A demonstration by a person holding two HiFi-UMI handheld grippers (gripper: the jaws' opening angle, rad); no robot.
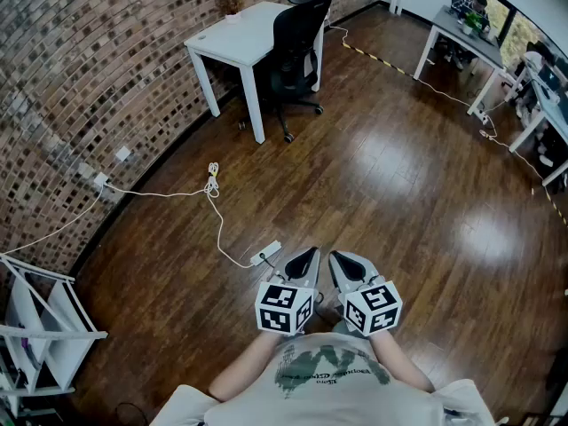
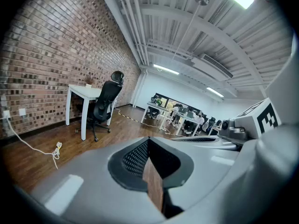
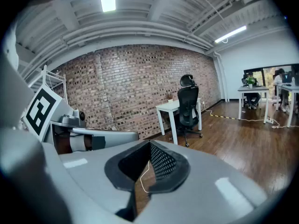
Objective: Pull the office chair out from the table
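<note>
A black office chair with a headrest is tucked against a small white table by the brick wall, far across the room. It also shows in the left gripper view, chair at table, and in the right gripper view, chair at table. My left gripper and right gripper are held side by side close to my body, both shut with nothing between the jaws. Several steps of wooden floor lie between them and the chair.
A white cable with a power strip runs across the floor from the wall socket, just ahead of the left gripper. A white rack stands at the left. White desks line the right side, with yellow-black tape on the floor.
</note>
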